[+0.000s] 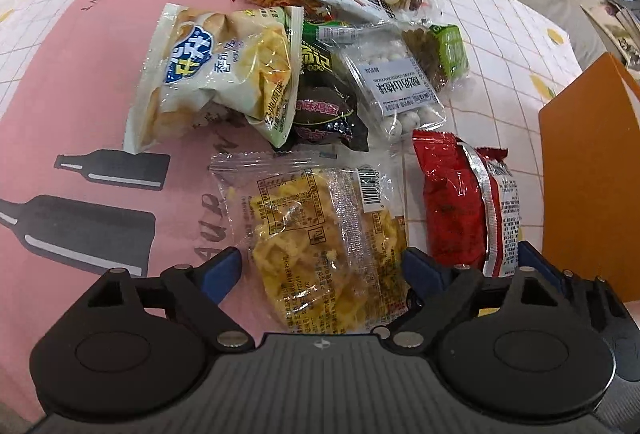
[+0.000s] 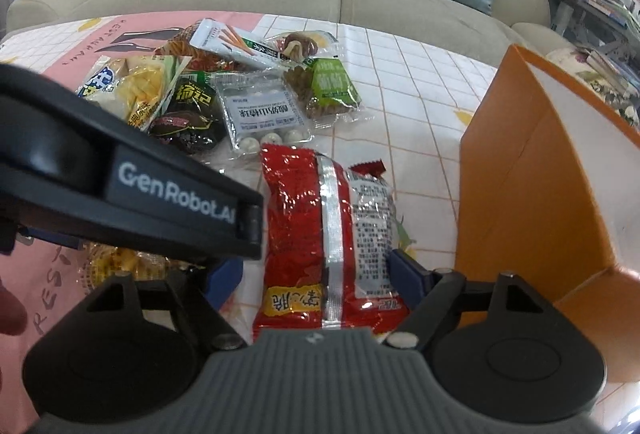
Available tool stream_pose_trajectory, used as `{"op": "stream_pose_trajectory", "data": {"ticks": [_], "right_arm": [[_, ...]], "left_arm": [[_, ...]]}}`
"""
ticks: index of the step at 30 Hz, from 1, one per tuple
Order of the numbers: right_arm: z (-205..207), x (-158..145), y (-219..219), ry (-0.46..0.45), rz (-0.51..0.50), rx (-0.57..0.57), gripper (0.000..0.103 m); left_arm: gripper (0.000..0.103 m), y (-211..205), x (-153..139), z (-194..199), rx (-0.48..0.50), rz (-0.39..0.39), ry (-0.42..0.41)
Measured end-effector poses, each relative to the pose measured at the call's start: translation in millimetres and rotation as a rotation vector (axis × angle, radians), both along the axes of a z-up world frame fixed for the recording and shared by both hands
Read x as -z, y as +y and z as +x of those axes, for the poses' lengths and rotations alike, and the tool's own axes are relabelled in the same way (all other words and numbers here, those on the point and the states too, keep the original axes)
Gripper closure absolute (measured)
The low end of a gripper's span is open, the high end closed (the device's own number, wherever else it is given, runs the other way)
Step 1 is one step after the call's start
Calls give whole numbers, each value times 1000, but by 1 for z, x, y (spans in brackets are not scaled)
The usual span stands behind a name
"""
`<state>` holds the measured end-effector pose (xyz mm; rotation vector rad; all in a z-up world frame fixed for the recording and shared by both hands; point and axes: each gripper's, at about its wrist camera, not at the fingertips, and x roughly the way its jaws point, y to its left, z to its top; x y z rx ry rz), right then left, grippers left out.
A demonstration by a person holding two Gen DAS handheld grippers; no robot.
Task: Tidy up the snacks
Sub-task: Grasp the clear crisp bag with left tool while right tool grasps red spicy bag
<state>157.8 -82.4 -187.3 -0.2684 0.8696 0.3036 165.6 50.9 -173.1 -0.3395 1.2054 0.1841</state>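
Sofa-side table (image 1: pixel 500 46) under a pink and white-grid cloth. Left gripper (image 1: pixel 322 266): jaws wide apart, a clear waffle packet (image 1: pixel 320 234) lying between them, pads clear of it. Right gripper (image 2: pixel 316 270): jaws apart astride a red packet (image 2: pixel 320 218); whether the pads press it cannot be told. Beyond both jaws, a heap of snacks (image 1: pixel 288 66), including a white chip bag (image 1: pixel 208 74). Right of the jaws, an open orange box (image 2: pixel 532 170) standing on the cloth.
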Motion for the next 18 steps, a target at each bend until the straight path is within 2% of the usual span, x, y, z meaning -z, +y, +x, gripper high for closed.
{"op": "stream_pose_trajectory", "data": {"ticks": [3,4,10,14,18], "right_arm": [[-3,-1,3,-19,-19,-15,38],[-5,-1,4,-19,-22,-22,38],[-8,-5,8,18,-1,-51,39],[-17,-9,10,69,2,-90,38],[-23,-11,6,101,41,-105,32]], "left_arm": [[0,-1,0,0,19,12,-2],[0,0,0,-1,25,14,-2],[13,9,-3,-10,54,15,10],[13,18,-5,-17,121,22,55],[10,31,-4,-23,148,26,96]]}}
